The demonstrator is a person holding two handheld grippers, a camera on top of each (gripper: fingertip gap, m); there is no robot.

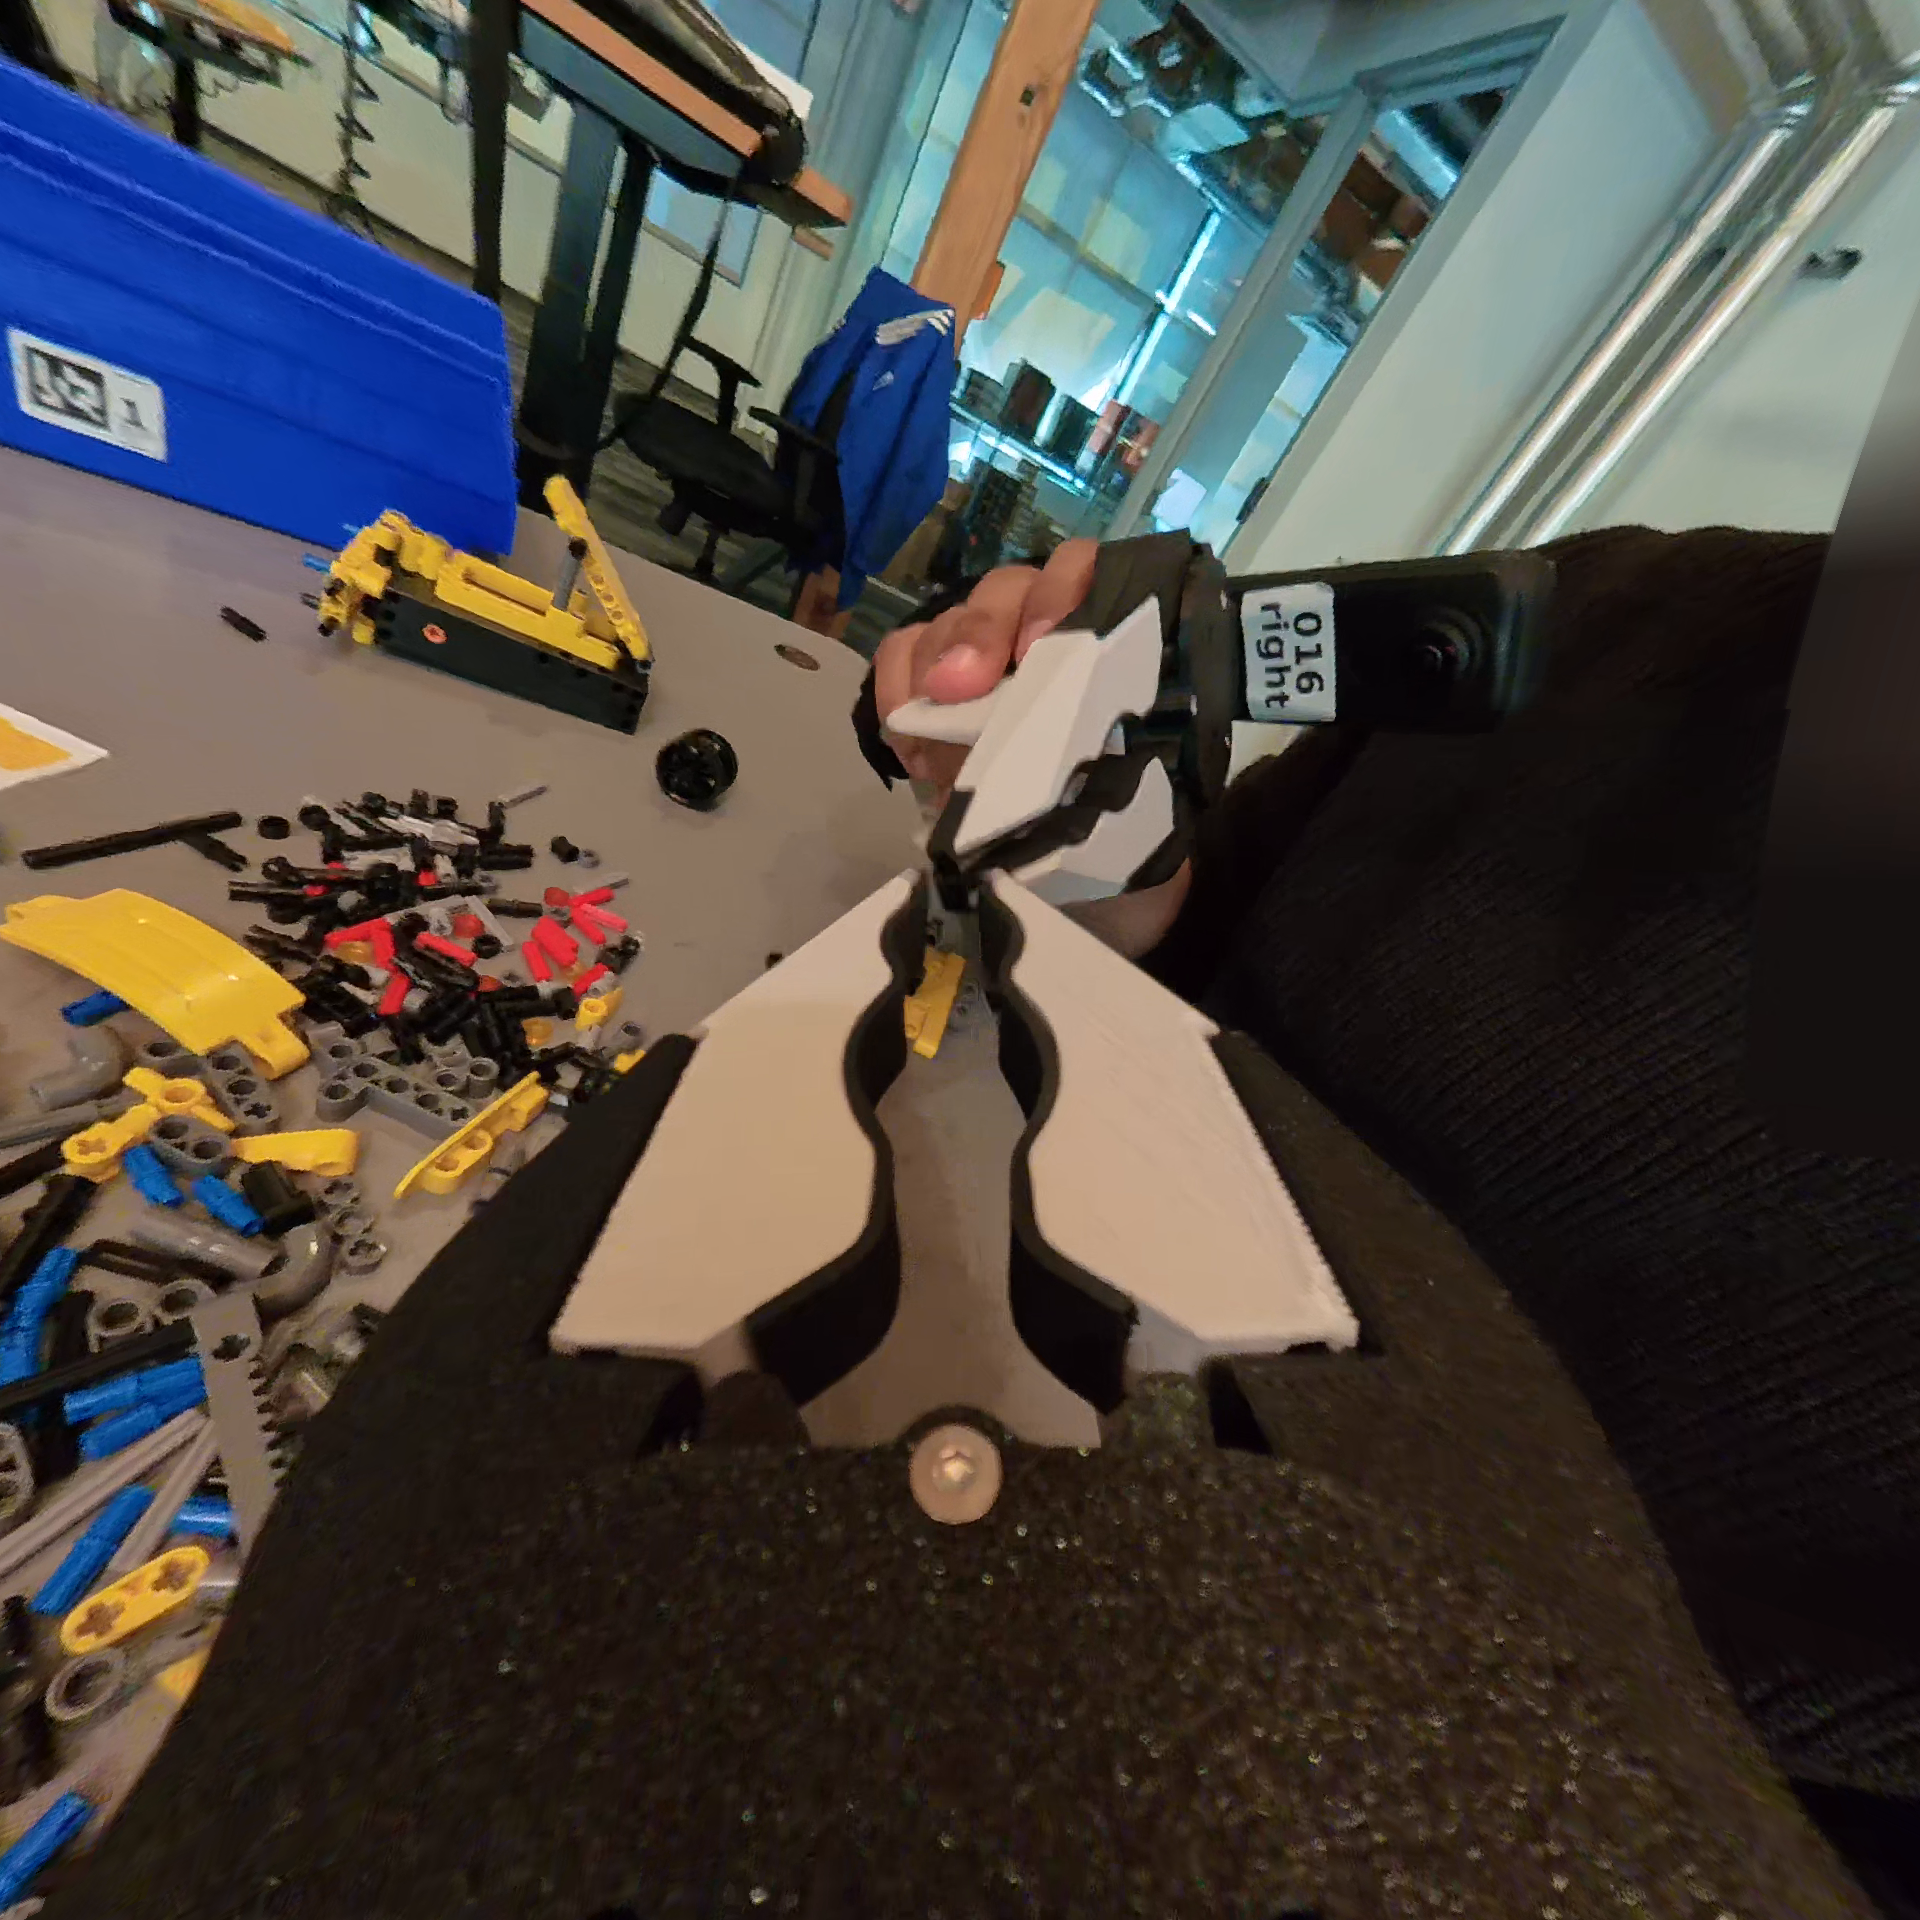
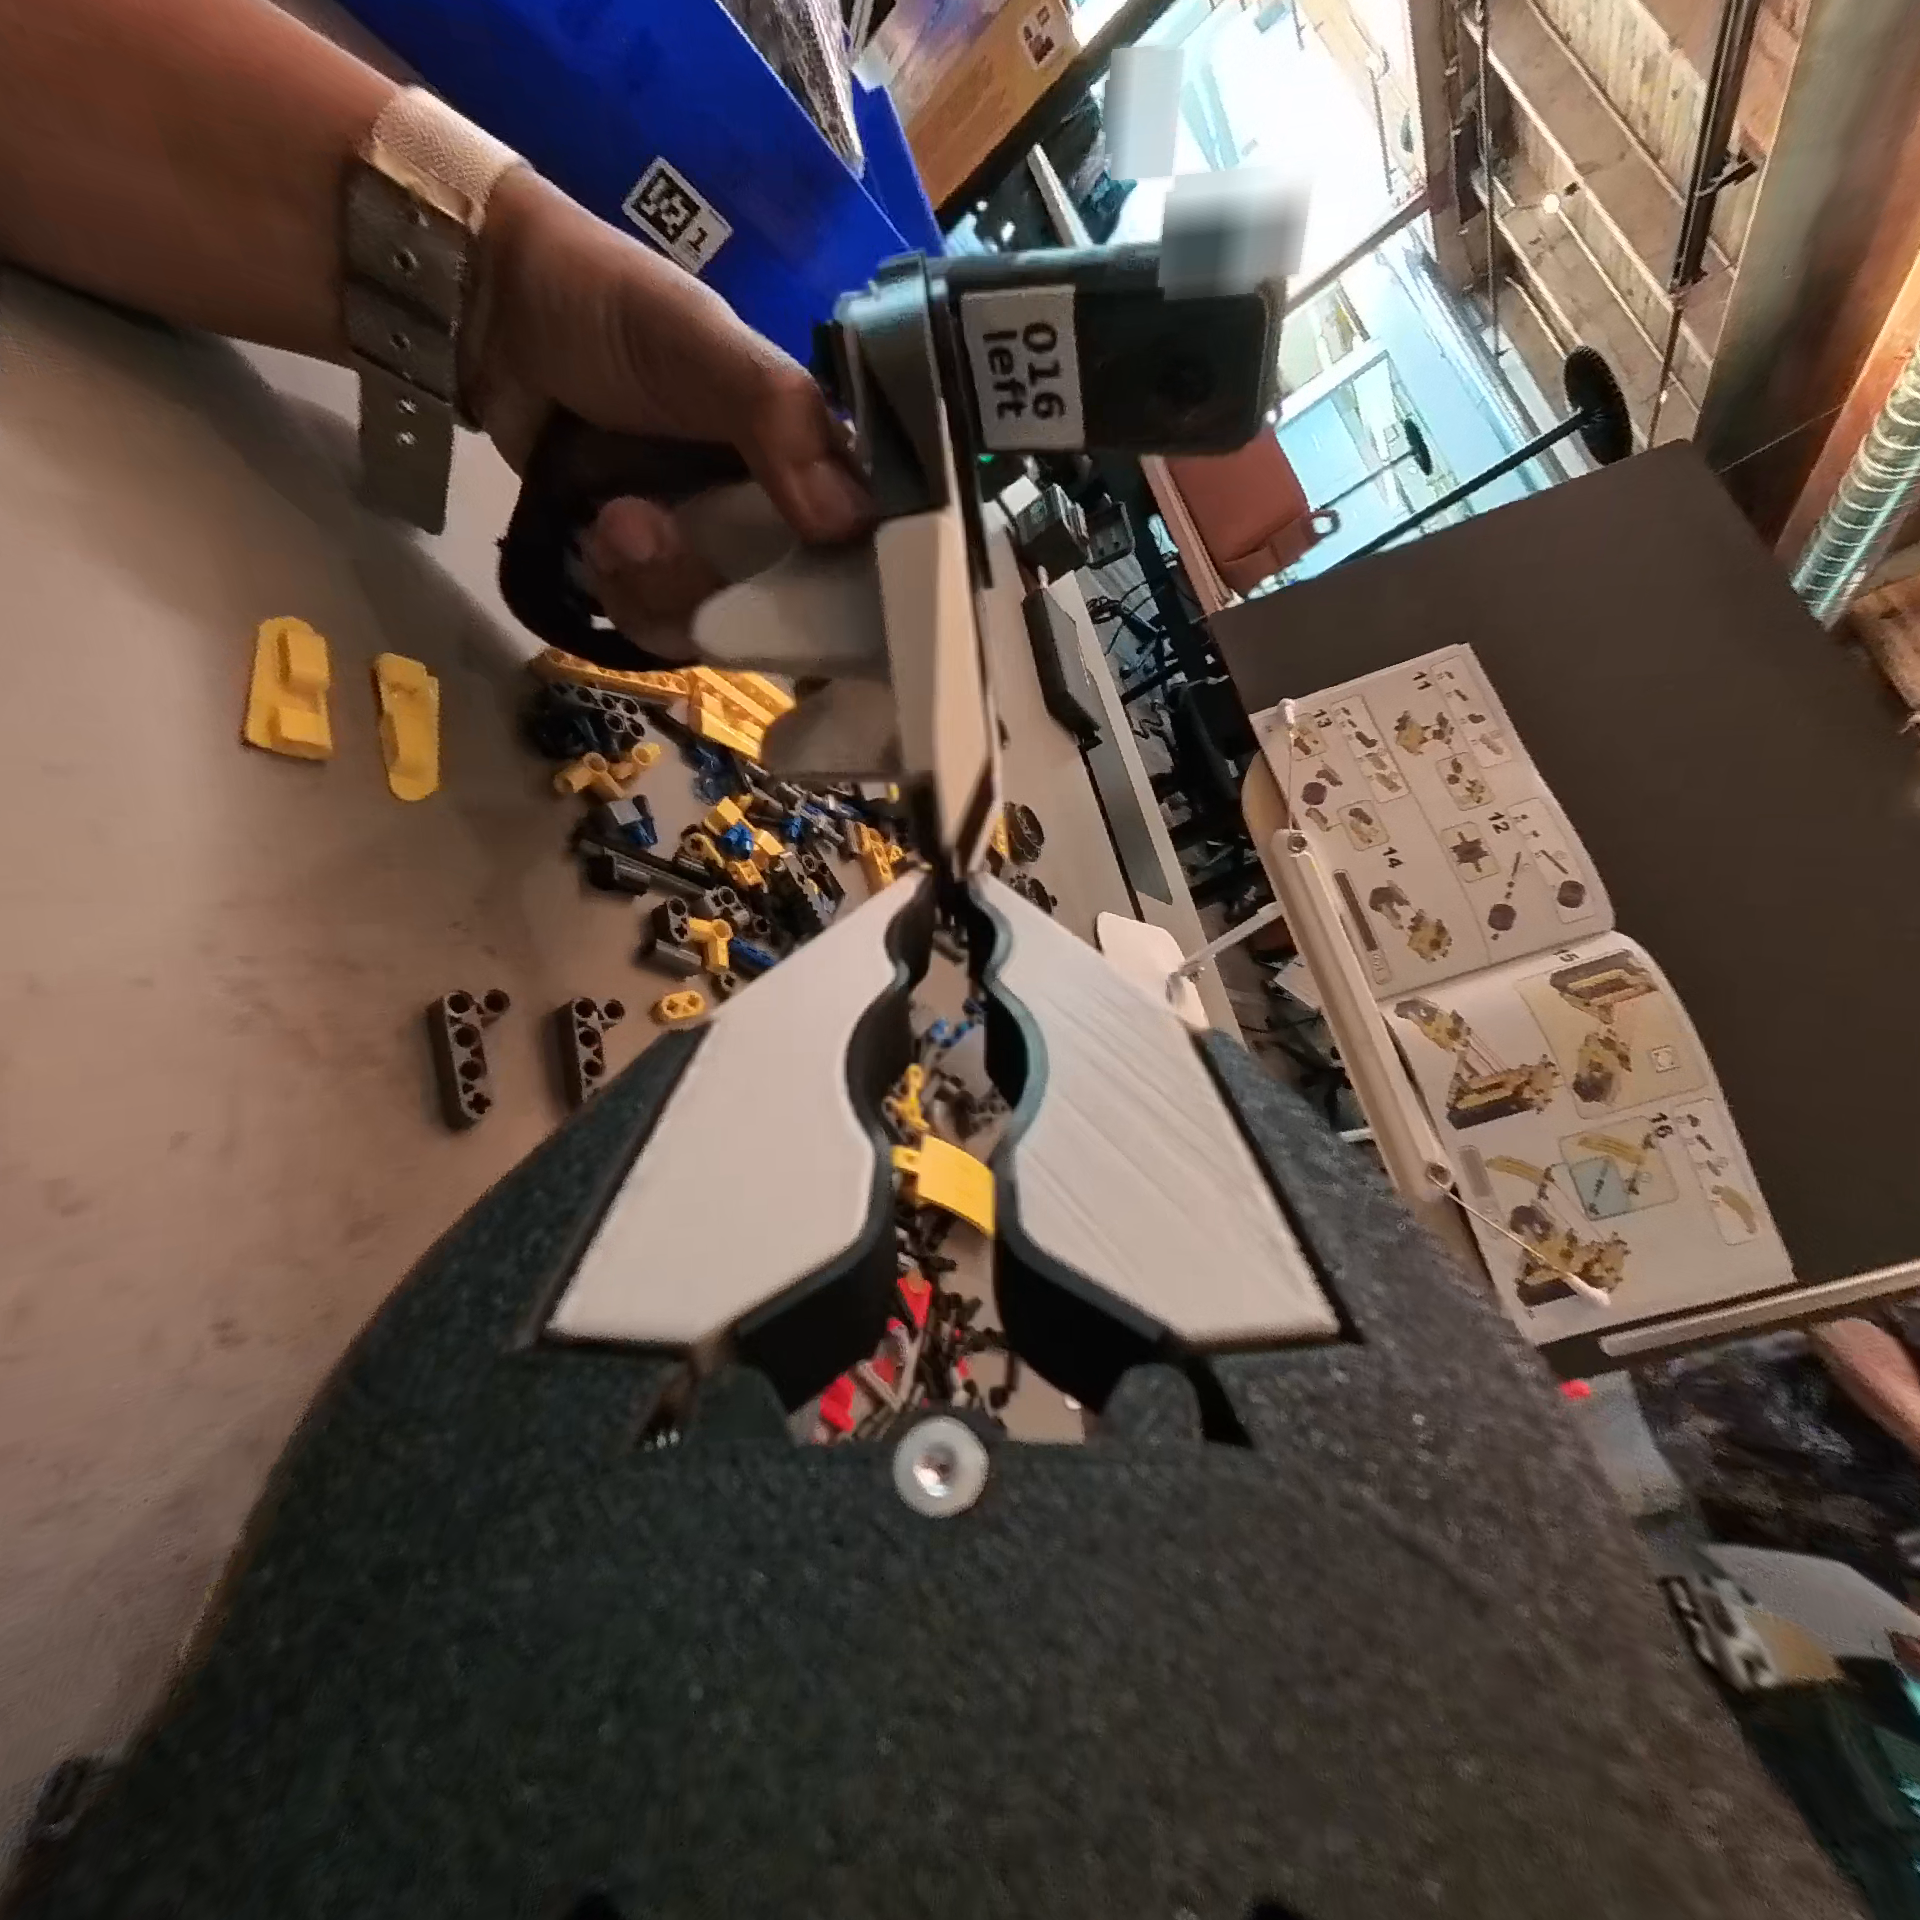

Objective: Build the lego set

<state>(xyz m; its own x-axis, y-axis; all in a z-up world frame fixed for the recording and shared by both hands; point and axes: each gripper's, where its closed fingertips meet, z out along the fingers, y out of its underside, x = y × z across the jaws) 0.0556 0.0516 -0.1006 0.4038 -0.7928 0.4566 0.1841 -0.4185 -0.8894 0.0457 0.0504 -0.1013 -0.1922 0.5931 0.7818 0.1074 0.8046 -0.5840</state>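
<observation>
My left gripper [image 1: 951, 902] is shut on a small grey and yellow part [image 1: 933, 1000] and holds it above the grey table [image 1: 312, 727]. My right gripper [image 2: 945, 906] meets it tip to tip and is closed on a small dark piece [image 2: 948, 923] too small to identify. In the left wrist view the right gripper [image 1: 948, 860] comes in from the upper right, held by a hand. In the right wrist view the left gripper [image 2: 954, 857] comes down from above, held by a hand with a wrist strap.
A pile of loose black, red, grey, blue and yellow building parts [image 1: 416, 987] covers the table on the left. Behind it stand a partly built yellow and black model [image 1: 488, 613], a black wheel [image 1: 696, 767] and a blue bin [image 1: 239, 312]. An open instruction booklet [image 2: 1507, 987] lies to the right. Both grippers' tips are close together, under 4 cm apart.
</observation>
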